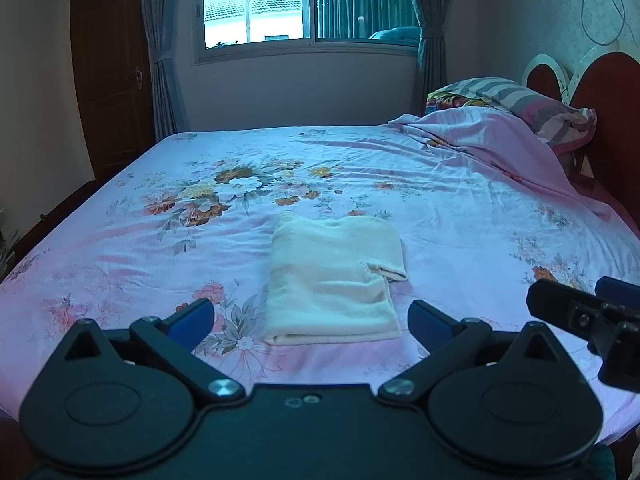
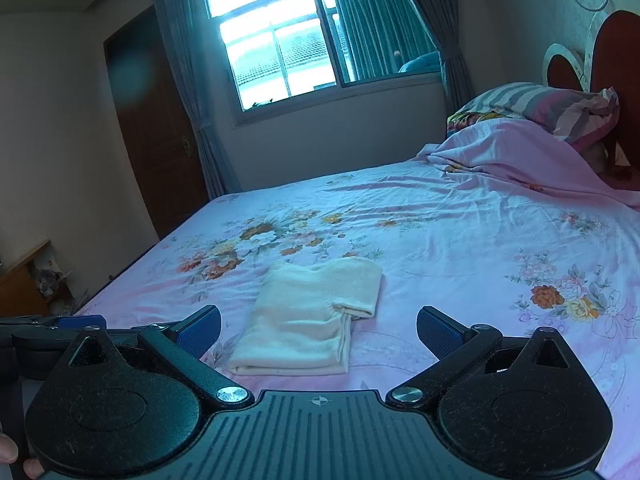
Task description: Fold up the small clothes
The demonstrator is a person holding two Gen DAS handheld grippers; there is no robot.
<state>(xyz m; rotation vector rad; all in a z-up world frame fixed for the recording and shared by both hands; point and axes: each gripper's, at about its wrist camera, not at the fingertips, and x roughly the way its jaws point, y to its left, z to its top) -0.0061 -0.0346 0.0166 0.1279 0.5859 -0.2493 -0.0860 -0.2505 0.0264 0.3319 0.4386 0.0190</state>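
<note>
Both sets of jaws are spread wide and hold nothing. The left gripper [image 1: 310, 318] hovers nearest the folded cream garment [image 1: 334, 280], which lies dead ahead on the floral bed sheet [image 1: 440, 208], long axis running away from the jaws; the right gripper [image 2: 318, 328] sits just to its right. Beyond, a striped pillow [image 1: 520, 100]

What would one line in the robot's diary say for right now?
cream garment: folded, flat on floral bedsheet | left claw: open, holding nothing | right claw: open, holding nothing | neither touches garment
</note>
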